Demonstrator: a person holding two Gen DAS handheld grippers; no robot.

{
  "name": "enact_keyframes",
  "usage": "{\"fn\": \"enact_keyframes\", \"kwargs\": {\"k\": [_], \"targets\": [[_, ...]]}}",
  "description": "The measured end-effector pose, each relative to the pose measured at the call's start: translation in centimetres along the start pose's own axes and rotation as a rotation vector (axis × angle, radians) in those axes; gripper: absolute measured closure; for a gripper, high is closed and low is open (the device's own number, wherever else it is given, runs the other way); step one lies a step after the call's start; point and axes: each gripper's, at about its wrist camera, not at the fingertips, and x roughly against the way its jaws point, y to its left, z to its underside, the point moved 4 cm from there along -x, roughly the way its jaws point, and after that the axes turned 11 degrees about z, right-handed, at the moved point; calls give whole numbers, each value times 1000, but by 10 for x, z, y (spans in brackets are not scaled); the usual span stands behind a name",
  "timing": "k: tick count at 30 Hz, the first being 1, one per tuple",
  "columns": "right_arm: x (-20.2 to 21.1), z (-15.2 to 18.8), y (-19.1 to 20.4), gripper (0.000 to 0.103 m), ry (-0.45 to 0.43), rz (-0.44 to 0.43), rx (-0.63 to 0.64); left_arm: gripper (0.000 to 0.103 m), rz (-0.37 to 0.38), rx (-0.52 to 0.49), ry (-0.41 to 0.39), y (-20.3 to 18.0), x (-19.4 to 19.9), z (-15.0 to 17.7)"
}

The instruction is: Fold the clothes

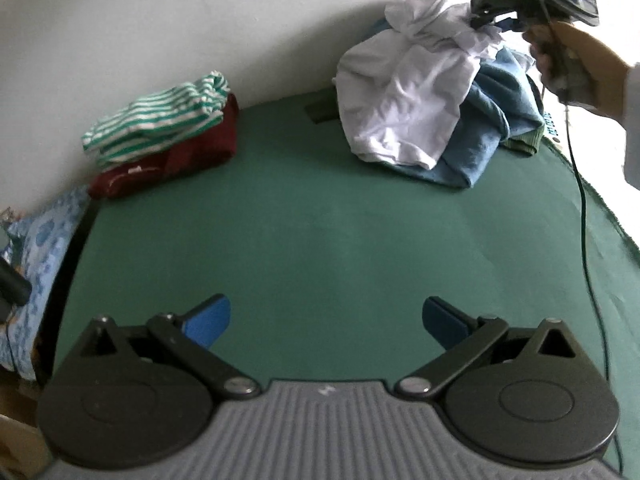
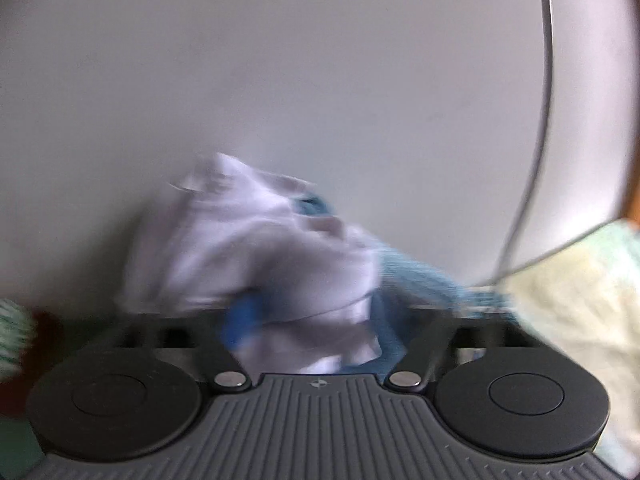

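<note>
gripping white garment [image 1: 404, 92], no legible writing

Folded stack [image 1: 160, 136] lies left on table [image 1: 320, 240], loose pile [image 1: 432, 108] right

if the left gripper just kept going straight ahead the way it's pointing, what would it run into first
Probably nothing soon: the open left gripper faces bare green table cover. The way runs between the folded stack and the unfolded pile, ending at the wall, though depth is uncertain.
</note>
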Motion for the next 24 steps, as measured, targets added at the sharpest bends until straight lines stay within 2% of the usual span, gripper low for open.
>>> {"fn": "enact_keyframes", "kwargs": {"k": [4, 5, 8, 10, 14, 17, 20, 22, 24], "targets": [[42, 18, -3, 90, -33, -54, 97, 1, 49, -54, -31, 2, -24, -36], [53, 24, -6, 98, -36, -75, 112, 1, 55, -75, -42, 2, -35, -52], [89, 45, -19, 98, -46, -83, 168, 1, 130, -71, -38, 0, -71, -111], [103, 57, -29, 98, -41, -66, 209, 1, 217, -23, -33, -4, -91, -150], [126, 85, -55, 98, 20, -39, 246, 1, 366, 121, -75, -20, -122, -223], [127, 89, -71, 101, 33, -10, 253, 1, 354, 110, 4, -42, -160, -229], [137, 96, -80, 101, 46, -19, 245, 1, 341, 98, 83, -64, -198, -234], [142, 101, -82, 97, 46, -15, 255, 1, 278, 72, 116, -74, -216, -225], [144, 107, -81, 79, 49, -8, 263, 3, 274, 72, 110, -80, -220, -217]]}}
